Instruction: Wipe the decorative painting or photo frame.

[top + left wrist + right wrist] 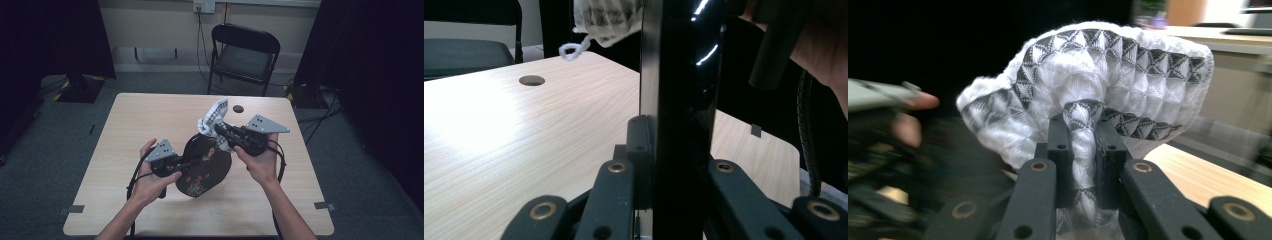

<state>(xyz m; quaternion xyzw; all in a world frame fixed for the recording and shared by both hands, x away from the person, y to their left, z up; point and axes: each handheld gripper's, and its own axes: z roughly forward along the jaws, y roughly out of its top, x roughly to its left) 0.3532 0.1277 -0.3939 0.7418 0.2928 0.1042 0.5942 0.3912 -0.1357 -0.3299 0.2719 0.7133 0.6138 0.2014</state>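
While the left gripper [192, 162] holds the black plate [204, 167] up on its edge over the tabletop [150, 120], its fingers [636, 150] pinch the rim tight. Just past it, the right gripper [216, 130] has its fingers [1060, 145] squeezed on a bunched white cloth [1088, 80] with dark triangles, held just above the plate's top edge. I think this is the wiping step. Next, the cloth should press on the plate and rub, while the plate stays steady
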